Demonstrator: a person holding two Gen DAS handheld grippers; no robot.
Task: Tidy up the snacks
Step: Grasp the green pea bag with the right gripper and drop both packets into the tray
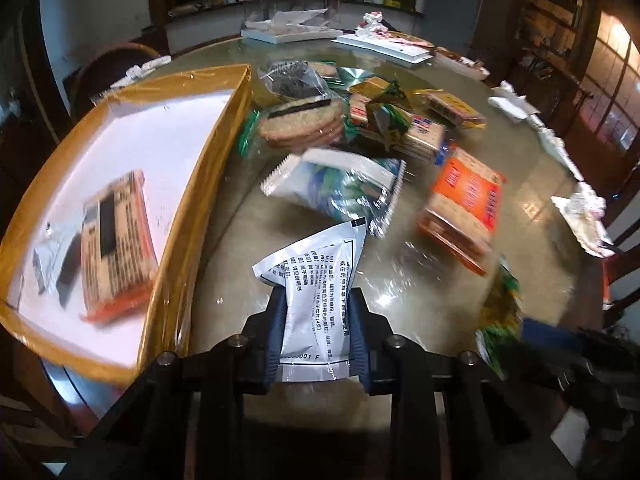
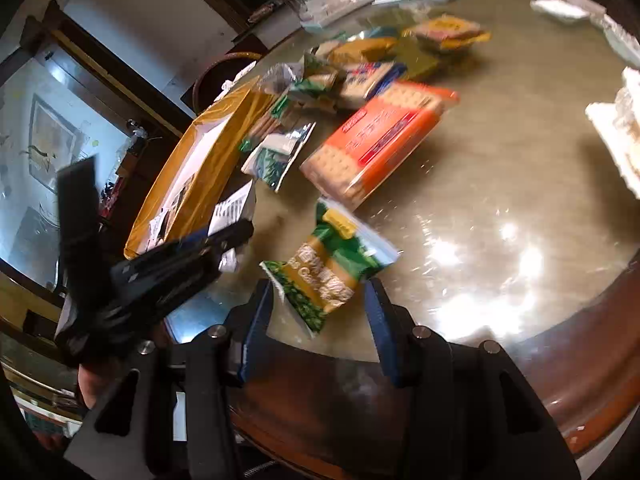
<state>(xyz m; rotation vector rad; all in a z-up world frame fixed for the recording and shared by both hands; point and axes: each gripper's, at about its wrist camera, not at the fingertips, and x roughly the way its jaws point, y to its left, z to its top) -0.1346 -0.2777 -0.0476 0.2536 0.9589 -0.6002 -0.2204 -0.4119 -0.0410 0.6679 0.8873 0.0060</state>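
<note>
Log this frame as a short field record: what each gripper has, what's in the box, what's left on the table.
left gripper: shut on white sachet
right gripper: open around green snack packet, not pressing it
yellow-rimmed box: holds an orange cracker pack and a small dark item
table: large orange cracker pack, mixed snack pile behind

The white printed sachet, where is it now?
The white printed sachet is pinched in the left gripper above the table, just right of the yellow-rimmed box.

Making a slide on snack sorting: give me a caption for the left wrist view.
Left gripper clamps a white sachet beside the yellow-rimmed tray, snacks piled beyond.
</note>
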